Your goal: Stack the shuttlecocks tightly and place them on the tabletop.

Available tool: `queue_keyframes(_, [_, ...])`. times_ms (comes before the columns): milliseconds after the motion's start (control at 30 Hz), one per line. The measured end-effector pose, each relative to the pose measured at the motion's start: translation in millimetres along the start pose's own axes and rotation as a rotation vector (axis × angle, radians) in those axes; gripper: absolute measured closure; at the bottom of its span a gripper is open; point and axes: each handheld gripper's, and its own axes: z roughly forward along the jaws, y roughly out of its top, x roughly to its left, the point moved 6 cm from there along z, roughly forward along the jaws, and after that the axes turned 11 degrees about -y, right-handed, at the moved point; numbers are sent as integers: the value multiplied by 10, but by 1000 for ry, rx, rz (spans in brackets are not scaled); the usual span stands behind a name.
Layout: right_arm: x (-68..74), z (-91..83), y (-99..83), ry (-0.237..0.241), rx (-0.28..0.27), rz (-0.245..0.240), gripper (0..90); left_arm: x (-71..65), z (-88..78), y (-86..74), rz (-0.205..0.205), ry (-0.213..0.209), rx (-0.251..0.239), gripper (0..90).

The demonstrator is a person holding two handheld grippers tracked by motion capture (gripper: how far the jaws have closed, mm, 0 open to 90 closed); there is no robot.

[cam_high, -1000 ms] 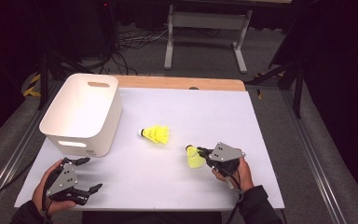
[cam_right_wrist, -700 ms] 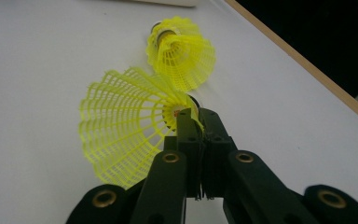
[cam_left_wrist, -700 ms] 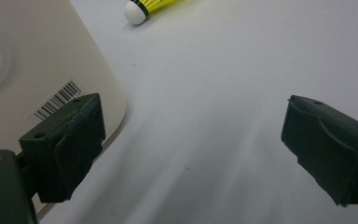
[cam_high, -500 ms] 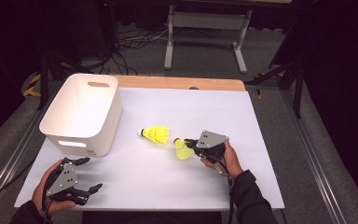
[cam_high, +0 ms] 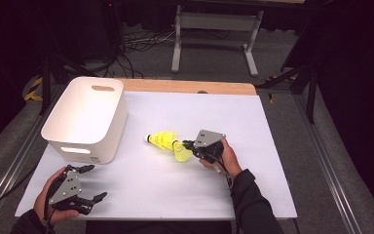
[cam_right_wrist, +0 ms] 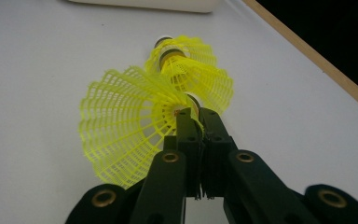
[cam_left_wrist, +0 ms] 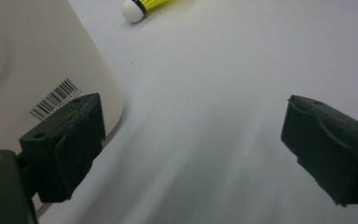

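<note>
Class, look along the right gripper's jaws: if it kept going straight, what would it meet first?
Probably the second yellow shuttlecock lying just ahead of the right gripper, which is shut on the held shuttlecock; whether they already touch is unclear.

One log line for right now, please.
right gripper: shut on held shuttlecock | second shuttlecock: on table | left gripper: open | bin: upright

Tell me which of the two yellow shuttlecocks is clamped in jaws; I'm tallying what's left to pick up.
The shuttlecock nearer the person, pinched in the right gripper. The other shuttlecock lies free on the table, its white cork toward the white bin.
</note>
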Motion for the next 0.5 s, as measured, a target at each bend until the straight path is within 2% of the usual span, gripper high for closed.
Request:
queue_keyframes(67, [2, 16, -5, 3, 3, 1, 881, 0, 0, -1, 0, 0, 1, 70])
queue_keyframes(133, [11, 72, -49, 7, 35, 3, 853, 4, -2, -4, 2, 0, 2, 70])
queue_keyframes(300, [12, 106, -99, 15, 66, 15, 816, -1, 1, -4, 0, -2, 0, 71])
queue_keyframes(500, [-4, 83, -157, -3, 110, 26, 680, 1, 1, -3, 1, -1, 0, 71])
